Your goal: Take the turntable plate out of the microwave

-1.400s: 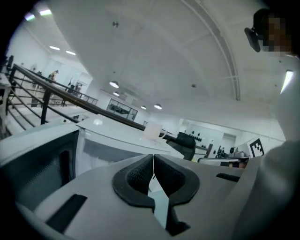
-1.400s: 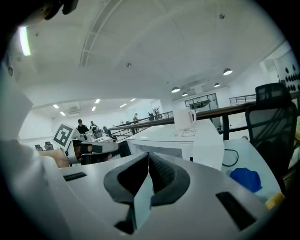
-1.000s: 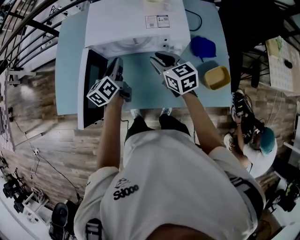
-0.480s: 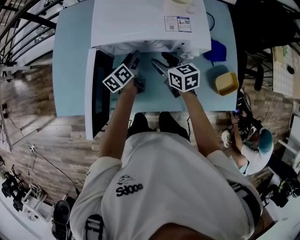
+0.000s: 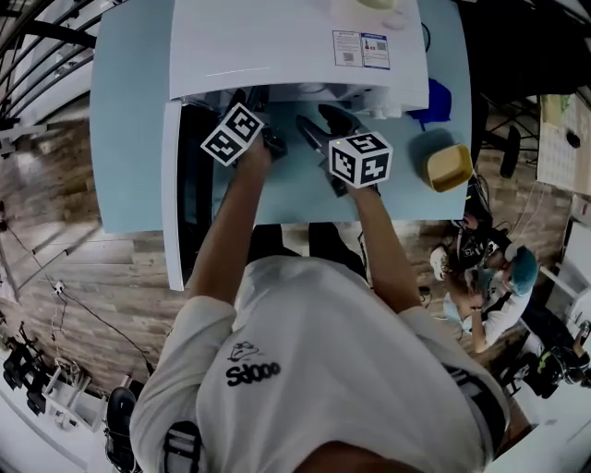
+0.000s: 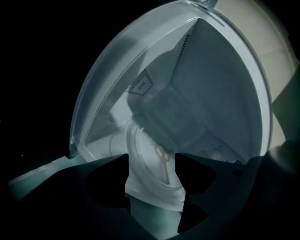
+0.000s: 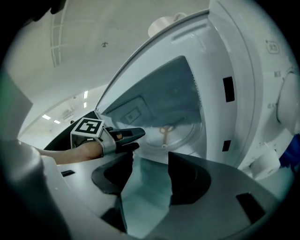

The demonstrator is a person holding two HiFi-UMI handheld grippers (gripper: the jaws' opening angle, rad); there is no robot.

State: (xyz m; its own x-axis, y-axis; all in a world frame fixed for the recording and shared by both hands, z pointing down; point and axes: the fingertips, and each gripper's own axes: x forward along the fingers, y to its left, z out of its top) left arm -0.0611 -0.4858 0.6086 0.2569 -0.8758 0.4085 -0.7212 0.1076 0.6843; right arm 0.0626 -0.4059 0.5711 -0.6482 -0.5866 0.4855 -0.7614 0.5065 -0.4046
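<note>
The white microwave [image 5: 277,46] stands on the table with its door [image 5: 180,185] swung open to the left. In the left gripper view the glass turntable plate [image 6: 157,187] lies on the cavity floor. My left gripper [image 6: 152,160] is at the cavity mouth, its jaws opening. The plate's near rim shows in the gap, with no pad pressing on it. The right gripper view shows the plate [image 7: 174,133] further in, with the left gripper [image 7: 127,137] reaching toward it. My right gripper [image 7: 150,176] hovers in front of the opening, jaws opening, only table between them.
A yellow bowl [image 5: 450,166] and a blue object [image 5: 434,100] sit on the light blue table [image 5: 129,139] right of the microwave. A pale cup [image 5: 374,7] stands on its top. A person [image 5: 503,286] sits on the floor at the right.
My left gripper has moved forward and its jaws now reach under the microwave's top edge into the opening. The right gripper has come a little closer to the opening.
</note>
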